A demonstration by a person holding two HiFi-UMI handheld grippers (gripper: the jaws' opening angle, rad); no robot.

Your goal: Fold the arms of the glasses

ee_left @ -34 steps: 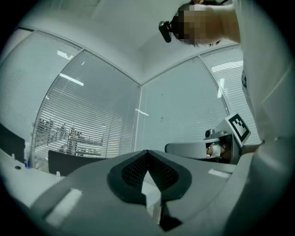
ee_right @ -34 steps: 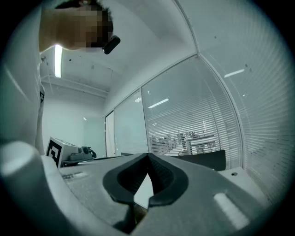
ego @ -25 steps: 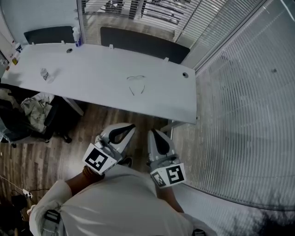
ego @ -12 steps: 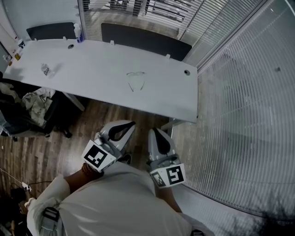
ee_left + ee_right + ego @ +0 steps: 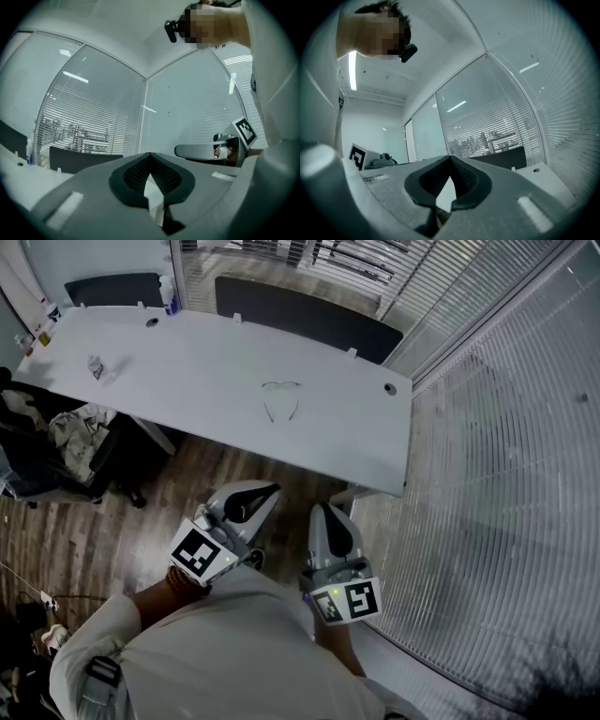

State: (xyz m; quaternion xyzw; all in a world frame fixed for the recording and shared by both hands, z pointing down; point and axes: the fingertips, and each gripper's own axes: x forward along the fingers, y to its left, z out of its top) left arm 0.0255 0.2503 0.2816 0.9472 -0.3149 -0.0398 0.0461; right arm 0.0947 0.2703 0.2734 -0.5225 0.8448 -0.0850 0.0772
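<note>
The glasses [image 5: 280, 399] lie on the white table [image 5: 187, 381] with both arms spread open toward me. Both grippers are held close to the person's body over the wooden floor, well short of the table's near edge. My left gripper [image 5: 269, 490] is shut with nothing in it; in the left gripper view its jaws [image 5: 150, 154] meet at the tips. My right gripper [image 5: 320, 510] beside it looks shut and empty too, its tips [image 5: 450, 157] touching. Each gripper view points level at the glass walls and does not show the glasses.
A small bottle [image 5: 95, 367] lies on the table's left part and another bottle [image 5: 169, 292] stands at its far edge. Dark partition panels [image 5: 309, 320] line the back. An office chair with clothes [image 5: 56, 442] stands left; a blinded glass wall [image 5: 506, 474] runs along the right.
The person and both grippers have come slightly nearer the table, which sits a little larger in the head view. Both pairs of jaws stay as they were.
</note>
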